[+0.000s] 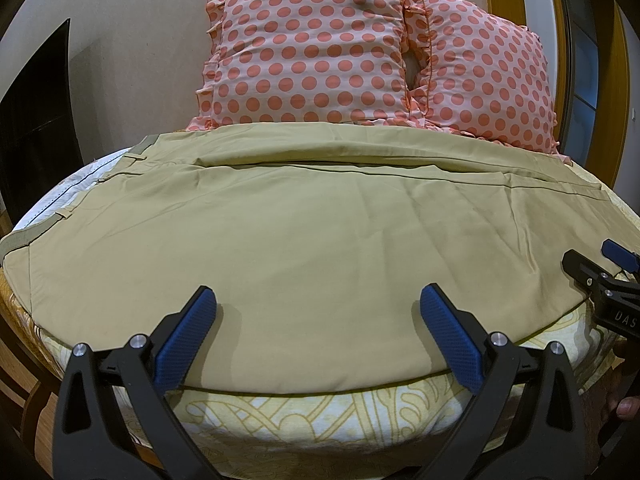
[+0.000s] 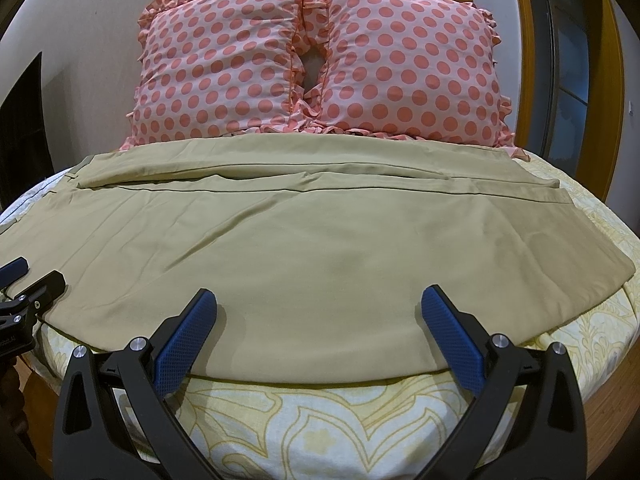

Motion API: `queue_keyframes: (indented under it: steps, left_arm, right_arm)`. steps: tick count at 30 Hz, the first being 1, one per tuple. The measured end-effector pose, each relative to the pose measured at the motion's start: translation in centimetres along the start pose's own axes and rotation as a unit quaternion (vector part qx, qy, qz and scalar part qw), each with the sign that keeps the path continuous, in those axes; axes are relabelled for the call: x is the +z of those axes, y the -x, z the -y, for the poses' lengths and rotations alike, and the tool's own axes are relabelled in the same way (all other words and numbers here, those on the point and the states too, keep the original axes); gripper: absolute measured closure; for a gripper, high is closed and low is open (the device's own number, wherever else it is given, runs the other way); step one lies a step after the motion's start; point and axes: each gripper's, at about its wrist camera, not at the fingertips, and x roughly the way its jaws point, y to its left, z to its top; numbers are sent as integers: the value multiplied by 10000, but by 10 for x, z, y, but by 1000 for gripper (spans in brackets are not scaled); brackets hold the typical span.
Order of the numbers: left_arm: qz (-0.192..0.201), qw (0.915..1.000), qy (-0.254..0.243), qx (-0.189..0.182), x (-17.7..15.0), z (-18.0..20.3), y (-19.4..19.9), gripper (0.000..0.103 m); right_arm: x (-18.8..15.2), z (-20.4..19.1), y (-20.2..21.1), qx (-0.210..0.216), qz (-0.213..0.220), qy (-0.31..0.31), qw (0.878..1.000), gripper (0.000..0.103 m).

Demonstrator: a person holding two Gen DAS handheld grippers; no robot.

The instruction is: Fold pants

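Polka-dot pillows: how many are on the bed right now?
2. One pillow stands at the far left behind the pants, the other pillow at the far right, their ruffled edges touching. More could be hidden behind them.

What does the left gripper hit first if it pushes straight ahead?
Probably the flat khaki cotton pants: the open left gripper hovers at their near edge, nothing between. Height above the cloth is unclear; polka-dot pillows lie beyond.

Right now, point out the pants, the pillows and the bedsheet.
pants (image 1: 304, 240), left wrist view, middle of the near leg panel
pillows (image 2: 224, 76), right wrist view, face of the left pillow
bedsheet (image 2: 320, 412), right wrist view, patterned front edge below the pants
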Motion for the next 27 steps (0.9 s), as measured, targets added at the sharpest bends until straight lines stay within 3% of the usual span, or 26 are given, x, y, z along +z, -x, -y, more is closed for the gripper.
queue_keyframes:
  steps: [20,24,27]
  left_arm:
    - [-44,9999,-52,-78,3,-1,0,2]
    - [-219,9995,-22,-243,15,-10,-2,2]
    - [-113,9994,243,-207,35,-28,-1,2]
  right_arm:
    - [1,3,2,122,64,106,9998,1]
    - [26,15,-4,274,-376,193,9987,1]
    - [72,55,-5,131,-66,-279,9995,1]
